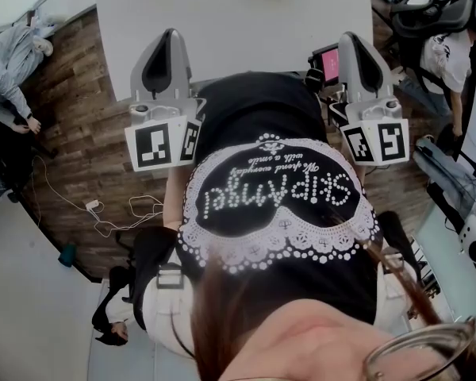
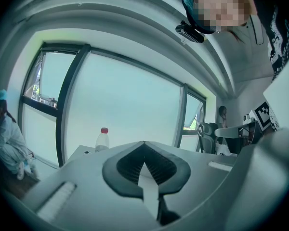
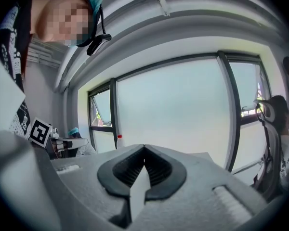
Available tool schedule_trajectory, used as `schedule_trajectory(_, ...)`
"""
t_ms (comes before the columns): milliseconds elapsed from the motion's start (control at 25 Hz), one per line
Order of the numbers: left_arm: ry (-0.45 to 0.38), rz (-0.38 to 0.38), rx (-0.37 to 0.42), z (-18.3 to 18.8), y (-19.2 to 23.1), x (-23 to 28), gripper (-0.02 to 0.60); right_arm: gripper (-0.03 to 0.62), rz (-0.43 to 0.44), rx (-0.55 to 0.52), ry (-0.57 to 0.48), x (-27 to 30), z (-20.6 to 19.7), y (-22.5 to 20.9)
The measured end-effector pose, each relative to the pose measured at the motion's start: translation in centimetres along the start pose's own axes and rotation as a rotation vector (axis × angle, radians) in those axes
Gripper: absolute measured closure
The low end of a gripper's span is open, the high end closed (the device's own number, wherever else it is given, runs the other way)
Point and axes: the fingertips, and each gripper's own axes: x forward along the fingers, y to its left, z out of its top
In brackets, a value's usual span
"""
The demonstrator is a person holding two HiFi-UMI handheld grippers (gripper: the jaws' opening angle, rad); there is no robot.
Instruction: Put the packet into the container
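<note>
Place: lab or test room in an office-type building, not a home.
Windows: tall dark-framed window wall (image 2: 125,105), full daylight, seen in both gripper views.
Floor: wood-plank floor (image 1: 87,133) with loose white cables (image 1: 111,217) and a plug block lying on it.
Counter: plain white counter (image 1: 246,22).
Bottle: water bottle (image 2: 101,141) stands on a pale surface by the window.
Seating: swivel office chair (image 2: 207,131).
People: bystander in a pale work coat and teal hair cap (image 2: 5,138) near the window.
Gear: white machine parts (image 1: 460,213) at the right, small pink-lit screen (image 1: 330,63).
Rig: left gripper (image 1: 170,36) and right gripper (image 1: 351,38), both with square-marker cubes.
</note>
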Motion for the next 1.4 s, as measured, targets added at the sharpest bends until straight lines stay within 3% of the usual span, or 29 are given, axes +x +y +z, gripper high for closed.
schedule_trajectory(1400, -0.004, 0.004, 0.001, 0.15, 0.23, 0.06, 0.580, 0.591, 0.013, 0.005, 0.015, 0.39, -0.06, 0.29)
